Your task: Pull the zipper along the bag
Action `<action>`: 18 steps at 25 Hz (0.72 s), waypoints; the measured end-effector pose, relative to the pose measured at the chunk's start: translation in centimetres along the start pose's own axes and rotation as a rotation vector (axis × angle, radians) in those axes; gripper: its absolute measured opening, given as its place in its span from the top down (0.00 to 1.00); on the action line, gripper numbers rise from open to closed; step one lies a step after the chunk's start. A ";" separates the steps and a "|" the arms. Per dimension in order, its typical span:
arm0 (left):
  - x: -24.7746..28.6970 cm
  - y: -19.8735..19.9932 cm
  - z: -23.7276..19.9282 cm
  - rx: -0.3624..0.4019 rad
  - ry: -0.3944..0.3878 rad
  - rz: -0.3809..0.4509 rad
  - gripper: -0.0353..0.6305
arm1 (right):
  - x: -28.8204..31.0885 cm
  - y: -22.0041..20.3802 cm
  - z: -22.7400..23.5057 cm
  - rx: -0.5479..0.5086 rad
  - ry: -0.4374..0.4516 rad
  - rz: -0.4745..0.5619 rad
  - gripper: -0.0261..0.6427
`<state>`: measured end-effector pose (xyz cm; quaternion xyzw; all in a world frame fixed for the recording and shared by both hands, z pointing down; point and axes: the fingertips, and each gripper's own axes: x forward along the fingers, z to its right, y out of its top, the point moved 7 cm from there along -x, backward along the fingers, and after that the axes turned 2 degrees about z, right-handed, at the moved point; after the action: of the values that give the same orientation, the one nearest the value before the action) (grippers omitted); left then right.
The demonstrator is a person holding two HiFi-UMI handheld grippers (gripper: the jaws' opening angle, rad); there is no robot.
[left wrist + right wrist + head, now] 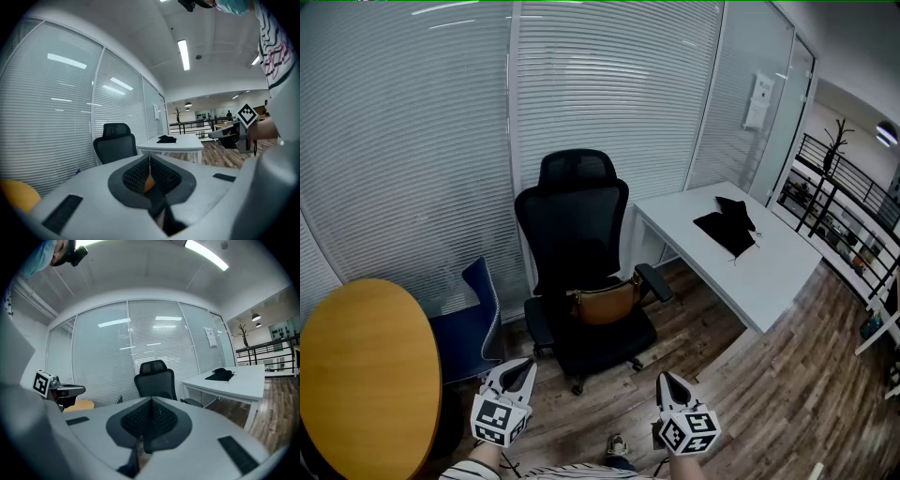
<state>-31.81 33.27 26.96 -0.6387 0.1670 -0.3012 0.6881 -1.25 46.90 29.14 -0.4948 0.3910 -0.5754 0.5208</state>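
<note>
At the bottom of the head view we hold both tools side by side above the wood floor [750,394], well short of any furniture. Our left gripper [521,367] is clenched, its jaws pressed together with nothing caught between them, and its own view confirms this [149,176]. Our right gripper [667,380] is clenched on nothing as well, and its own view shows the jaws meeting along one line [150,413]. Both point ahead and only slightly downward.

Ahead of us stands a black office chair [577,234], and on its seat lies the brown bag [605,302], resting against the backrest between the armrests. We cannot make out its zipper from here. Neither gripper touches the bag or the chair; both are well apart from them.

To the right of the chair is a white bench [769,272] carrying a flat black item [727,230], too small for us to tell what it is. A round yellow tabletop [366,375] sits at the left, with a blue chair [473,323] just beside it. White blinds [412,141] cover the glass wall behind.
</note>
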 end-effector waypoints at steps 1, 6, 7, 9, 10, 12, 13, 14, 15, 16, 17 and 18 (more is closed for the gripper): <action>0.3 0.1 0.0 -0.001 0.000 0.001 0.90 | 0.2 0.1 0.3 -0.002 -0.002 0.002 0.92; 2.1 0.4 0.6 -0.004 -0.003 0.005 0.90 | 1.3 0.4 1.7 -0.003 0.003 0.003 0.92; 2.5 0.5 0.8 -0.005 -0.002 0.003 0.90 | 1.7 0.5 2.0 -0.003 0.008 0.001 0.92; 3.6 0.6 1.2 -0.007 0.003 0.000 0.90 | 2.5 0.5 2.7 -0.001 0.025 -0.004 0.92; 4.2 0.7 1.5 -0.008 0.007 -0.002 0.90 | 2.9 0.5 3.1 -0.002 0.037 -0.005 0.92; 5.5 0.8 2.0 -0.009 0.014 -0.004 0.90 | 3.9 0.7 4.0 -0.010 0.064 -0.002 0.92; 6.2 0.8 2.3 -0.012 0.018 -0.005 0.90 | 4.5 0.9 4.5 -0.018 0.078 0.004 0.92; 7.0 0.9 2.5 -0.019 0.023 -0.005 0.90 | 5.1 1.1 5.0 -0.031 0.093 0.008 0.92; 7.8 0.8 2.6 -0.028 0.029 -0.007 0.90 | 5.7 1.2 5.4 -0.047 0.108 0.007 0.92; 8.6 0.8 2.8 -0.041 0.037 -0.009 0.90 | 6.4 1.3 5.9 -0.067 0.125 0.000 0.92; 9.4 0.6 2.9 -0.055 0.047 -0.014 0.90 | 7.1 1.4 6.4 -0.089 0.142 -0.009 0.92; 10.2 0.4 3.1 -0.070 0.058 -0.019 0.90 | 7.8 1.4 6.9 -0.109 0.158 -0.018 0.91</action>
<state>-22.04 29.26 28.54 -0.6549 0.1913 -0.3198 0.6574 6.03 39.47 30.41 -0.4788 0.4572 -0.5952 0.4555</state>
